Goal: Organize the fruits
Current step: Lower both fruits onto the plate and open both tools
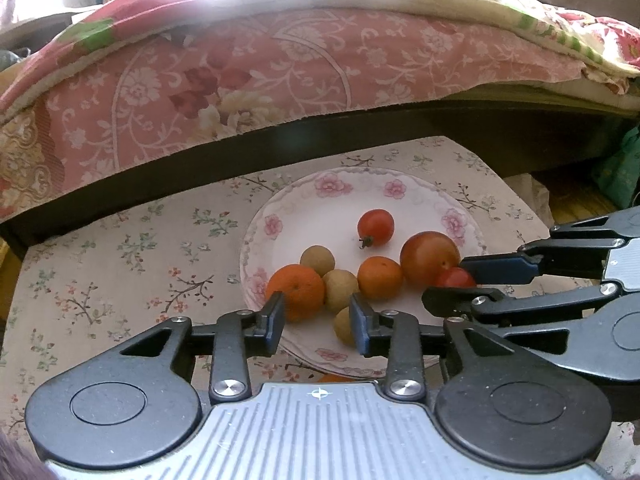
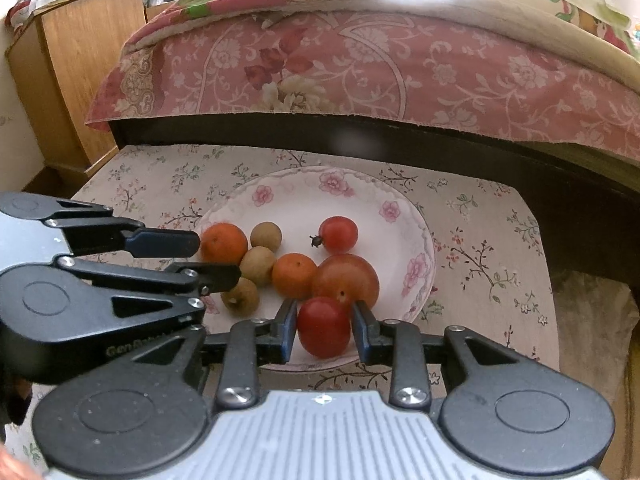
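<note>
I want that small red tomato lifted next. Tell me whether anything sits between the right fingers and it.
Nothing visible does. The right gripper already has its fingers on either side of the small red tomato at the near edge of the plate. The large tomato sits just behind it, seemingly touching.

White plate (image 2: 416, 240) with pink flowers; red tomatoes (image 2: 338, 234), orange tangerines (image 2: 223, 243)

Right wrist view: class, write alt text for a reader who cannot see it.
The right gripper straddles a small red tomato at the near edge of a floral plate holding oranges, tomatoes and small brown fruits. The left gripper reaches in from the left, open.
</note>
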Demonstrator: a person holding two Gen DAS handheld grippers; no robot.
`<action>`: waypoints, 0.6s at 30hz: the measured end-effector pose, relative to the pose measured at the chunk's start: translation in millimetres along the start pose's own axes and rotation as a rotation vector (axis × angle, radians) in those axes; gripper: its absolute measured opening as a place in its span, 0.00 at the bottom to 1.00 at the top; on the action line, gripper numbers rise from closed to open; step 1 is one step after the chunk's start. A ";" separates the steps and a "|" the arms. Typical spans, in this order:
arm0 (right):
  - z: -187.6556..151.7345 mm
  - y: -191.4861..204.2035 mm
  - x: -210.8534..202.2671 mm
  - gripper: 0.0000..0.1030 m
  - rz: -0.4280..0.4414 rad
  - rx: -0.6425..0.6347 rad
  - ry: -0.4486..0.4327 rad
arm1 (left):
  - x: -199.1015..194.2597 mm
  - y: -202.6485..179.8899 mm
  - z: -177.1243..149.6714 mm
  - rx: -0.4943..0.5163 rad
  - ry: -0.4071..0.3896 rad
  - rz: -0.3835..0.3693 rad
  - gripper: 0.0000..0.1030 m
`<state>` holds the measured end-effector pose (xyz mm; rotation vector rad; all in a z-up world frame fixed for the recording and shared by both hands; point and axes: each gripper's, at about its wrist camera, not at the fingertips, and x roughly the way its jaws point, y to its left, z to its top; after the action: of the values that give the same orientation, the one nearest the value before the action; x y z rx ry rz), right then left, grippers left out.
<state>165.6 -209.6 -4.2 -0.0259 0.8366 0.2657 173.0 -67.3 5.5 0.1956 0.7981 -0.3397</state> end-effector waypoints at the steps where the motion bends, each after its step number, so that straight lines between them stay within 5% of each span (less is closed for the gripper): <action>1: -0.4 -0.2 -0.5 0.31 -0.002 0.000 -0.002 | -0.5 -0.2 -0.3 0.000 0.000 0.001 0.43; 18: -1.2 4.5 -4.2 0.42 0.008 -0.007 -0.015 | -11.5 3.4 -4.7 0.024 -0.010 0.067 0.51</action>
<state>160.9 -206.4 -1.5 -0.0268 0.8211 0.2760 163.7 -60.2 10.8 0.2425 0.7758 -0.2865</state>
